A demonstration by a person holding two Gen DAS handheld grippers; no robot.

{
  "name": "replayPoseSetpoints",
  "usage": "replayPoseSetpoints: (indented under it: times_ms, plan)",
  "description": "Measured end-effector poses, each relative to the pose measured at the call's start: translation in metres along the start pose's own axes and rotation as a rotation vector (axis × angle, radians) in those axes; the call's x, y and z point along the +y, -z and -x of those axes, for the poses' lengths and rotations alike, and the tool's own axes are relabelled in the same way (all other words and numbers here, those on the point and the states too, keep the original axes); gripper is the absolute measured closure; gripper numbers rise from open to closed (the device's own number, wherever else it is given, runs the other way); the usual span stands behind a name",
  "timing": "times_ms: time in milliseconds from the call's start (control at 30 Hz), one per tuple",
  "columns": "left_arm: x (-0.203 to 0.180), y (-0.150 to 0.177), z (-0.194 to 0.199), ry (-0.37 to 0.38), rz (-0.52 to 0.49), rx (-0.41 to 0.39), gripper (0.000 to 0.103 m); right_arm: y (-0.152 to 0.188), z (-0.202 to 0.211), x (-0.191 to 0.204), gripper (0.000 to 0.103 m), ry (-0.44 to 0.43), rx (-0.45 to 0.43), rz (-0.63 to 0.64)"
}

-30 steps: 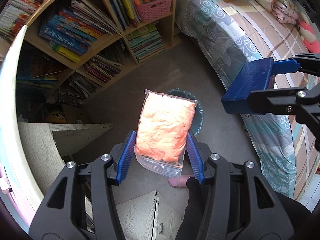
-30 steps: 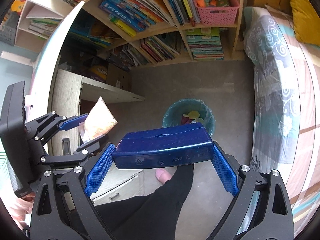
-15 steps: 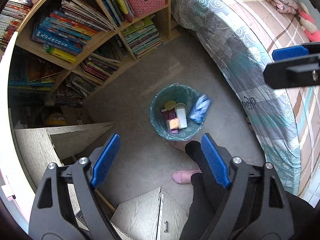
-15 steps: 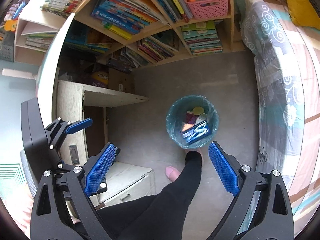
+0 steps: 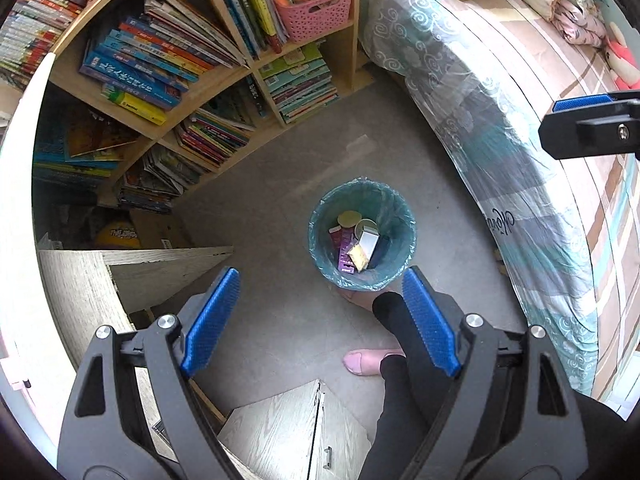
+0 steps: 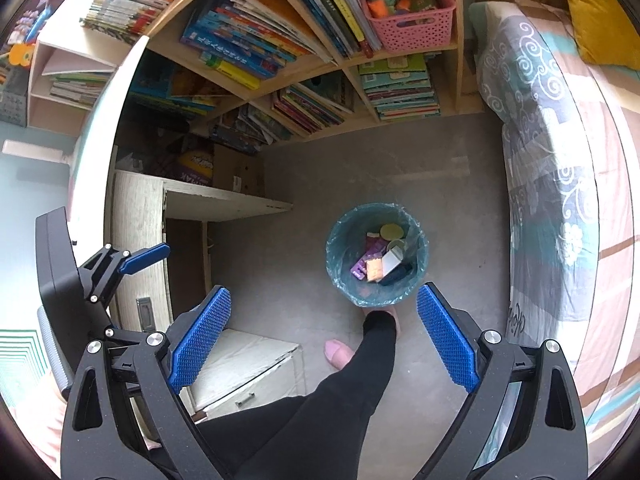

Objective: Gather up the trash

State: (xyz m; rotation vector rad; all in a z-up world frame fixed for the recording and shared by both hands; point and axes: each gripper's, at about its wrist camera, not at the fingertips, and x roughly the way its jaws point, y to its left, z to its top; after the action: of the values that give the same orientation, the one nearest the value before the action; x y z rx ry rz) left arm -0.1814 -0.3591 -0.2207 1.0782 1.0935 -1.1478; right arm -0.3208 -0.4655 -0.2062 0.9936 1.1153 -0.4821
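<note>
A teal-lined trash bin (image 5: 405, 220) stands on the grey floor, right below both grippers. Inside it lie a purple packet (image 5: 346, 252), an orange-yellow bag (image 5: 359, 255), a dark blue box (image 5: 380, 249) and other scraps. My left gripper (image 5: 320, 280) points straight down, open, with nothing between its blue pads. My right gripper (image 6: 324, 294) hangs open above the bin (image 6: 333, 248) and is just as empty; the blue box (image 6: 396, 274) shows near the orange bag (image 6: 376, 270). One blue pad (image 6: 146, 258) of the left gripper shows at the left.
A person's black-clad leg and pink slipper (image 5: 362, 360) stand beside the bin. A crowded bookshelf (image 5: 168, 92) with a pink basket (image 5: 316, 8) fills the back. A bed (image 5: 520, 140) runs along the right. A pale wood cabinet (image 5: 304, 432) sits at lower left.
The left gripper let go of the orange bag and the right gripper let go of the blue box. Both dropped into the bin, and both pairs of jaws now stand wide.
</note>
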Motion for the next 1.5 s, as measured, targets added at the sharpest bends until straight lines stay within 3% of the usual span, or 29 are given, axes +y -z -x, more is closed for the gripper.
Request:
replayPoseSetpoints:
  times_ms: [333, 633, 933, 1233, 1500]
  plan:
    - [0.030, 0.010, 0.019, -0.028, 0.078, -0.037, 0.018, -0.011, -0.001, 0.023, 0.009, -0.007, -0.003, 0.055]
    - [0.080, 0.031, 0.049, -0.110, 0.188, -0.089, 0.013, -0.033, -0.005, 0.081, 0.009, -0.027, 0.005, 0.198]
    - [0.136, 0.068, 0.081, -0.177, 0.332, -0.135, 0.007, -0.056, -0.010, 0.170, 0.009, -0.049, 0.004, 0.407]
    - [0.242, 0.143, 0.116, -0.308, 0.570, -0.141, 0.007, -0.068, -0.037, 0.287, 0.009, -0.076, 0.037, 0.670]
    - [0.324, 0.209, 0.134, -0.372, 0.778, -0.136, 0.007, -0.063, -0.068, 0.390, 0.009, -0.109, 0.081, 0.884]
